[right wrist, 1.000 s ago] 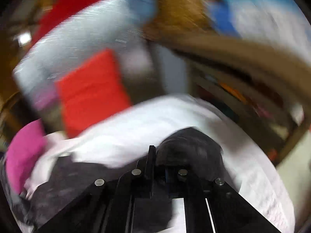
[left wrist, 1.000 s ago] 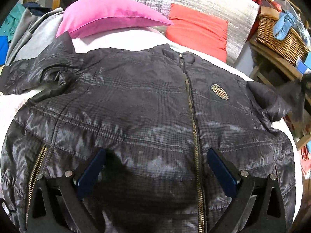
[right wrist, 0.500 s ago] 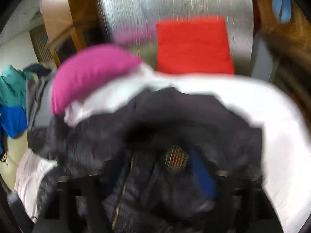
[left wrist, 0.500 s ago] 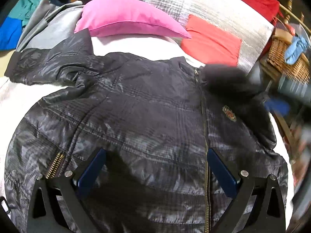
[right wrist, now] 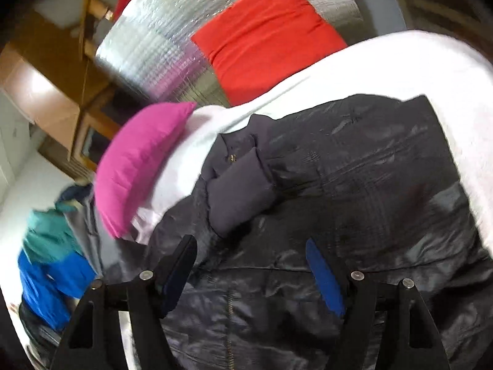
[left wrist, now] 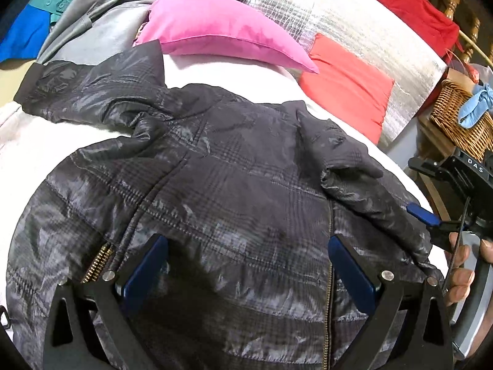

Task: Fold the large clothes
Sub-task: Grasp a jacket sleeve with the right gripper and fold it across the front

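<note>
On white bed (left wrist: 215,71), dark quilted jacket (left wrist: 234,203) spread front up, zipper done. Far-left sleeve (left wrist: 86,92) flung out toward pink pillow (left wrist: 222,27), other sleeve (left wrist: 363,191) folded across chest. Left gripper (left wrist: 246,271) hovering over hem, jaws wide, nothing gripped. Right gripper (right wrist: 249,268) also let go, jaws apart over jacket. "DAS" lettering on its body; nothing else readable.

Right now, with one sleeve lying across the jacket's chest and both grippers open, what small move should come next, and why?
Probably bring the left gripper to the other sleeve, which lies spread out toward the pink pillow, and fold it in. The near sleeve already lies over the jacket, and the right gripper is open, holding nothing.
</note>
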Action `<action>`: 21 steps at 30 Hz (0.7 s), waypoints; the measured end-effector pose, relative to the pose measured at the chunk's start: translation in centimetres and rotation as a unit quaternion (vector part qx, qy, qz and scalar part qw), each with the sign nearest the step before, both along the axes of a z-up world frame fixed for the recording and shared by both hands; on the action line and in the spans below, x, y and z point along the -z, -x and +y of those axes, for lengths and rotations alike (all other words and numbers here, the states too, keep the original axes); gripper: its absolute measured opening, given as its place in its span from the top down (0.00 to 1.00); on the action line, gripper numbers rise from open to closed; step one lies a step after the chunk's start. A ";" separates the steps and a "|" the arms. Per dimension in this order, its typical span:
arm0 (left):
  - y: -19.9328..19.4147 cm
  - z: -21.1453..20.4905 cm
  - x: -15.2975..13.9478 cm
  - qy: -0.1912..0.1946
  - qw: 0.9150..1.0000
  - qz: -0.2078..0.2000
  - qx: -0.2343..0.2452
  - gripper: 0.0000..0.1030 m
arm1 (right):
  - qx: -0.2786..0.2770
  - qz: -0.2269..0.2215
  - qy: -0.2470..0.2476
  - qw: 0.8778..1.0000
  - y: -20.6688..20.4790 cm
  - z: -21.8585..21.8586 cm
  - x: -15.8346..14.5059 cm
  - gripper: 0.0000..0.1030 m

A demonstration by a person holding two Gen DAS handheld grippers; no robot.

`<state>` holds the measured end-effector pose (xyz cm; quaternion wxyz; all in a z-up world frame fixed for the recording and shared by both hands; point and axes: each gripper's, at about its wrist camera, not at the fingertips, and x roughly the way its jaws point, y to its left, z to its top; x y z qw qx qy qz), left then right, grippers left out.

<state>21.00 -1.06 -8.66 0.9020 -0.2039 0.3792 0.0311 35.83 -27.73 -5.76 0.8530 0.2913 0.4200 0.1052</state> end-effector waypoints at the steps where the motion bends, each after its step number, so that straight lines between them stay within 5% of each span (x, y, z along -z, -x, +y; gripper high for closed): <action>1: -0.1 0.0 0.0 0.000 1.000 0.001 0.001 0.00 | 0.004 -0.005 -0.001 1.000 0.2 -0.1 0.0 0.26; 7: -0.3 -0.2 0.2 -0.007 1.000 0.000 0.003 0.00 | 0.055 0.035 -0.030 0.997 1.2 -3.1 3.5 0.26; 12: -0.3 -0.6 0.4 -0.021 1.000 -0.003 0.006 0.00 | 0.068 -0.058 -0.032 0.995 4.1 -3.6 1.3 0.26; 15: -0.3 -0.9 0.3 -0.031 0.999 -0.006 0.011 0.00 | 0.121 -0.052 -0.034 0.991 4.5 -5.6 2.3 0.25; 21: -0.7 -2.6 -1.8 -0.049 0.997 0.006 0.059 0.00 | 0.107 -0.070 -0.100 0.987 4.3 -6.9 4.6 0.25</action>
